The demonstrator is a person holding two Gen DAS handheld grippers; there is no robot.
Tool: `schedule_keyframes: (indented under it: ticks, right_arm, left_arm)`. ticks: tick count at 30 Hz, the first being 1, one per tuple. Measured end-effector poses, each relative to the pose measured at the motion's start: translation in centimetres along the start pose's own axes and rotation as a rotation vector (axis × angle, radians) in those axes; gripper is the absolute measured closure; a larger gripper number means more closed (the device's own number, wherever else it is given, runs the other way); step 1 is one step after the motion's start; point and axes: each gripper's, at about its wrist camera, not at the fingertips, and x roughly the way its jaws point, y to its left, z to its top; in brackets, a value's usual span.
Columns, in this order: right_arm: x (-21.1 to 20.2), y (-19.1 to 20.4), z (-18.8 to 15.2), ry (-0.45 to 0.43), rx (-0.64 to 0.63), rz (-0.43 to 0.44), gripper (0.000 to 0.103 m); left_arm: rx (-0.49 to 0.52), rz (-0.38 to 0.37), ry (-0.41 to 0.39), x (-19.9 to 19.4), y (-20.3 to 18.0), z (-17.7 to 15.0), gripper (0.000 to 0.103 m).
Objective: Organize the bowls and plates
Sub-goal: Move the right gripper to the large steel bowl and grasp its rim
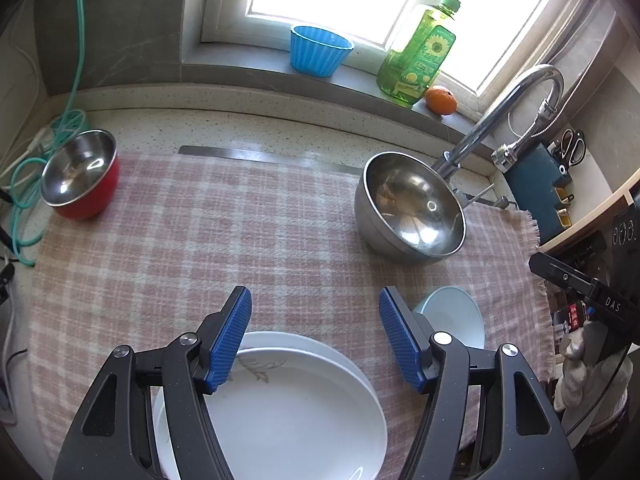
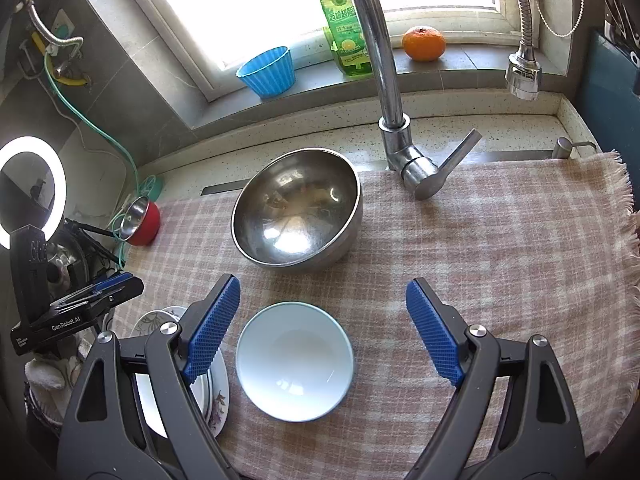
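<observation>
Overhead, two empty tools hang above dishes on a checked cloth beside a kitchen sink.

Left tool (image 1: 315,336) is spread wide, gripping nothing, above stacked white plates (image 1: 296,412) at the near edge of the surface. Right tool (image 2: 323,326) is equally wide and empty, its blue pads either side of a pale blue bowl (image 2: 295,361), seemingly above it. A large steel bowl (image 2: 298,210) sits farther back near the faucet (image 2: 384,80); a small red-sided steel bowl (image 1: 82,174) sits well apart at far left. Likely risks: smooth rims slipping from the pads, or a lifted bowl striking the faucet. Both tools angle down and forward.
</observation>
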Motion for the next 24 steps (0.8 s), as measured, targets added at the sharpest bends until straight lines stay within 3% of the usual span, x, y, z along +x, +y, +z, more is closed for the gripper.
schedule_keyframes:
  ticks: [13, 20, 24]
  right_arm:
    - [4.0, -4.3, 3.2, 0.057, 0.110, 0.113, 0.016]
    - [7.3, -5.6, 4.3, 0.114, 0.205, 0.189, 0.031]
    - [9.0, -6.4, 4.5, 0.148, 0.275, 0.217, 0.046]
  left_arm:
    - [-0.079, -0.055, 0.017, 4.7, -2.7, 4.0, 0.037]
    - [-0.120, -0.070, 0.043, 7.0, -2.7, 5.6, 0.040]
    - [-0.141, -0.085, 0.069, 8.2, -2.4, 5.9, 0.052]
